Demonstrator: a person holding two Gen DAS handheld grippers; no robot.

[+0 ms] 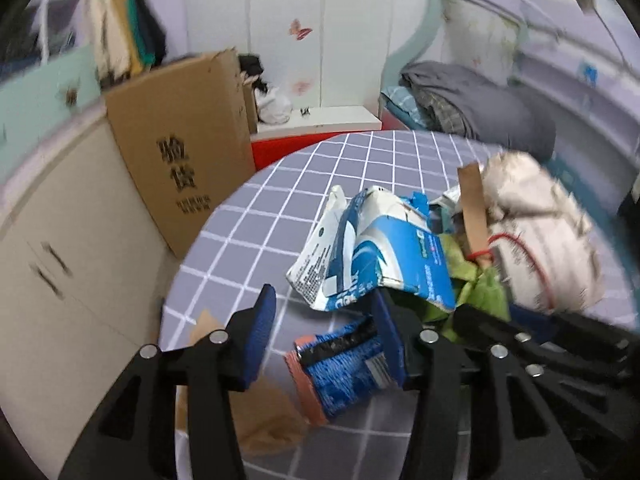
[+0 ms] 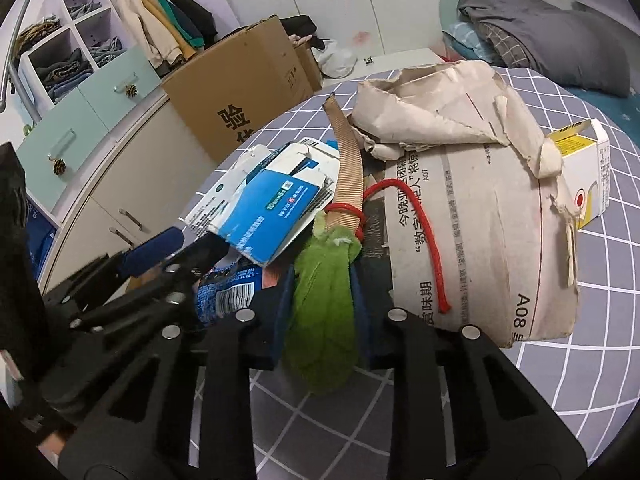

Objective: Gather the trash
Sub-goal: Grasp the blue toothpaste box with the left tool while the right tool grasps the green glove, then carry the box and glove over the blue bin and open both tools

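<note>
Two grippers are at work over the checked tabletop (image 1: 320, 168), and your trash lies heaped at its middle. Your left gripper (image 1: 326, 326) stands spread wide, empty, with the blue snack wrapper (image 1: 344, 364) lying on the tabletop between its fingers, touching or nearly touching the right-hand pad; the wrapper's long axis runs slantwise across the gap, not along it. Just ahead of that gripper sits the flattened blue-and-white carton (image 1: 376, 256), tilted, its lower edge overhanging the wrapper's far end. Your right gripper (image 2: 320, 304) is pinching the green cloth scrap (image 2: 324, 312), which hangs down between its pads; a tan strap (image 2: 350, 184) and red cord (image 2: 432, 248) rise from the cloth's upper end. To the right of that gripper stands the crumpled newspaper bundle (image 2: 472, 216), touching the cloth pile, with a small white-and-yellow box (image 2: 588, 176) behind it. In my judgement the wrapper is the left gripper's piece: it is already straddled, so closing calls for little travel. Mind the carton's overhang, which could be caught in the same pinch.
</note>
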